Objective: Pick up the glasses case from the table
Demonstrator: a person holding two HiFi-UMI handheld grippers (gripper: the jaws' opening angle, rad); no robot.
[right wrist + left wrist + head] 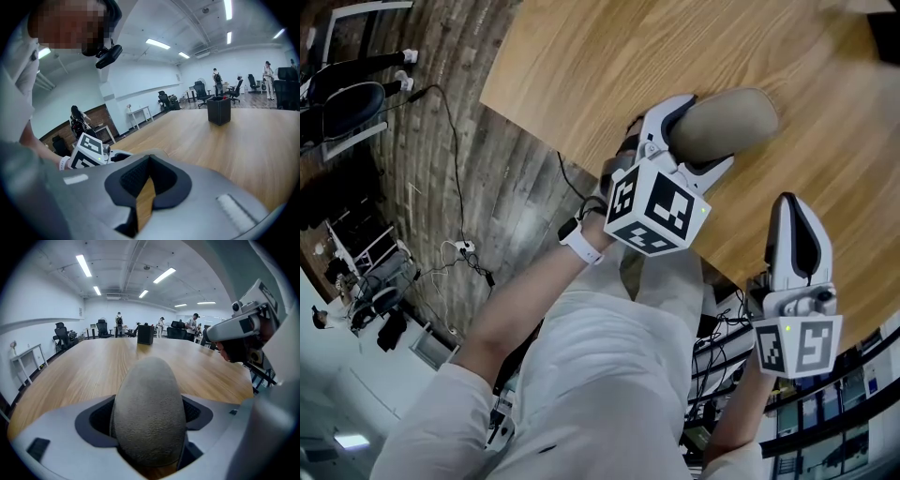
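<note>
Far left in the head view, cables [455, 248] trail over the plank floor [422, 178] beside the edge of the wooden table [609, 56]; the left gripper [701, 141] reaches over that edge near the table's corner, its two jaws clamped on the sides of the glasses case [729, 122], a grey-beige oval with a suede-like skin (whether it rests on the wood or hangs clear of it cannot be told); the left gripper view shows the case [147, 413] filling the gap between the jaws, its rounded end pointing down the table towards a black bin [145, 333]; just right, apart from the case, the right gripper [794, 211] sits over the tabletop with its jaws pressed together on nothing.
</note>
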